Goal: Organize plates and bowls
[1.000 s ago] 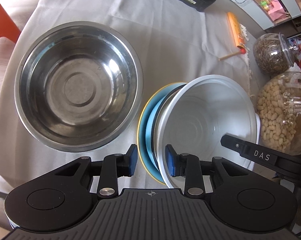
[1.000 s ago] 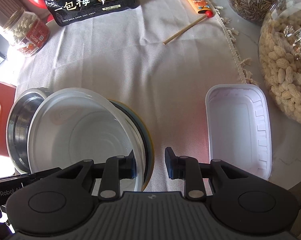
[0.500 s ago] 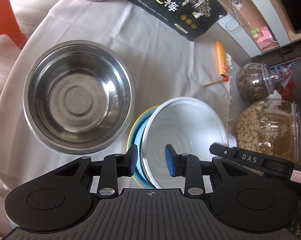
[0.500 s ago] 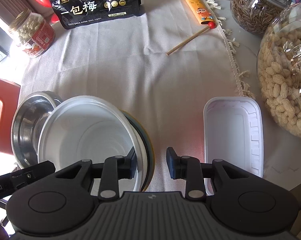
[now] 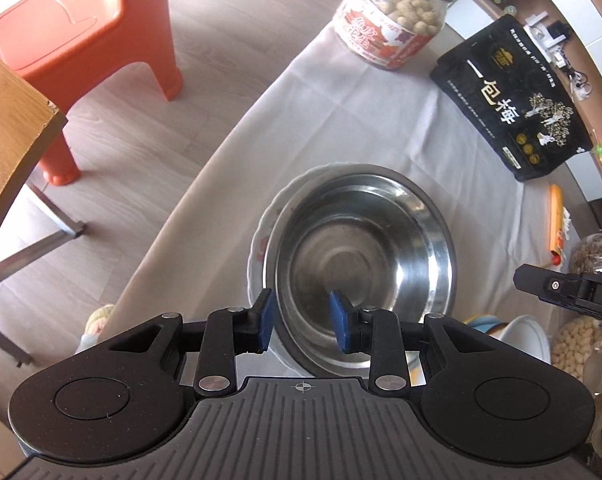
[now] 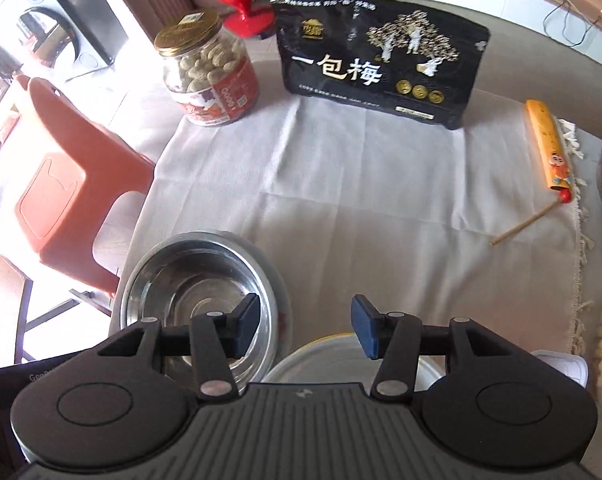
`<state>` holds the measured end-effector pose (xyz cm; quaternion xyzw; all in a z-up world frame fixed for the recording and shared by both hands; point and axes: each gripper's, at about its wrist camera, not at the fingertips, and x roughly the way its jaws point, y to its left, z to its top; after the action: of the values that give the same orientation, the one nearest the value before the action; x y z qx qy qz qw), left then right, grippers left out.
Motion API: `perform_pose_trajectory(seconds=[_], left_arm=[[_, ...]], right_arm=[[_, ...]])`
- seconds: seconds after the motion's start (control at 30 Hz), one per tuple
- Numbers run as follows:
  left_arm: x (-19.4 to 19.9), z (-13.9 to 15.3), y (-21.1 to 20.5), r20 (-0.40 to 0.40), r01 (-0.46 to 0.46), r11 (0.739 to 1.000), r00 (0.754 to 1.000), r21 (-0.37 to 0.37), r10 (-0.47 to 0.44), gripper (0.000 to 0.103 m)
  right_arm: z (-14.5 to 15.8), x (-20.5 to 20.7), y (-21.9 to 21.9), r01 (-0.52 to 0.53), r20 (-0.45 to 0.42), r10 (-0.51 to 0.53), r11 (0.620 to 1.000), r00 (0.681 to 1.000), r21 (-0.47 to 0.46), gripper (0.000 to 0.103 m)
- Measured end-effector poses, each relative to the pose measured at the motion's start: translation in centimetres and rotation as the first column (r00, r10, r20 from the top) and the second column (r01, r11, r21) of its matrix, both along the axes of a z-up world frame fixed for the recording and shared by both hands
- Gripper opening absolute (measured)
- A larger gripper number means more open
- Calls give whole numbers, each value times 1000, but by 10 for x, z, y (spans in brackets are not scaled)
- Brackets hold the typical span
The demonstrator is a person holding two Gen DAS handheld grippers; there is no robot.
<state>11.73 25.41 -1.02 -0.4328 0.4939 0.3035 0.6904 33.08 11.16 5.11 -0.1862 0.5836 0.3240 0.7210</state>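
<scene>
Two stacks: round white plastic bowl (image 6: pixel 353 364) nested on blue and yellow dishes; round steel bowl (image 5: pixel 361 264) on floral white plate (image 5: pixel 261 252), side by side.
Left gripper (image 5: pixel 302 322): part-open, straddling steel rim, not clamping.
Right gripper (image 6: pixel 304 326): just opened, empty, above both.
Left: merging stacks, probably.

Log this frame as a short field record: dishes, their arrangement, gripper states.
steel bowl: round stainless steel bowl sitting on a white patterned plate
white bowl: white plastic bowl, yellow rim beneath it, right of the steel bowl
left gripper: open, straddling the steel bowl's near rim
right gripper: jaws just opened, nothing between them
surface: white tablecloth
</scene>
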Motion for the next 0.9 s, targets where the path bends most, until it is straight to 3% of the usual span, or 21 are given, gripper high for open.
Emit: perform_pose_trajectory(seconds=[0.17, 0.4, 0.57, 0.67, 0.83, 0.9], left_arm=[[-7, -24, 10, -27, -13, 1000, 1000, -19, 13, 33], [-5, -61, 20, -3, 28, 993, 1000, -117, -28, 34], [4, -74, 22, 11, 79, 988, 997, -134, -78, 30], [10, -76, 23, -8, 95, 985, 995, -143, -97, 29], [22, -77, 31, -73, 83, 981, 993, -176, -97, 28], [29, -72, 35, -81, 96, 985, 991, -141, -109, 29]], right_arm=[[-44, -2, 57, -129, -61, 121, 981, 991, -146, 50], [-102, 4, 83, -126, -156, 83, 947, 984, -294, 50], [-138, 5, 89, -117, -299, 14, 938, 954, -327, 54], [-143, -2, 92, -142, -291, 39, 928, 956, -343, 56], [-141, -1, 87, -119, -304, 20, 944, 953, -308, 58], [-141, 9, 82, -98, -316, 2, 953, 949, -288, 58]])
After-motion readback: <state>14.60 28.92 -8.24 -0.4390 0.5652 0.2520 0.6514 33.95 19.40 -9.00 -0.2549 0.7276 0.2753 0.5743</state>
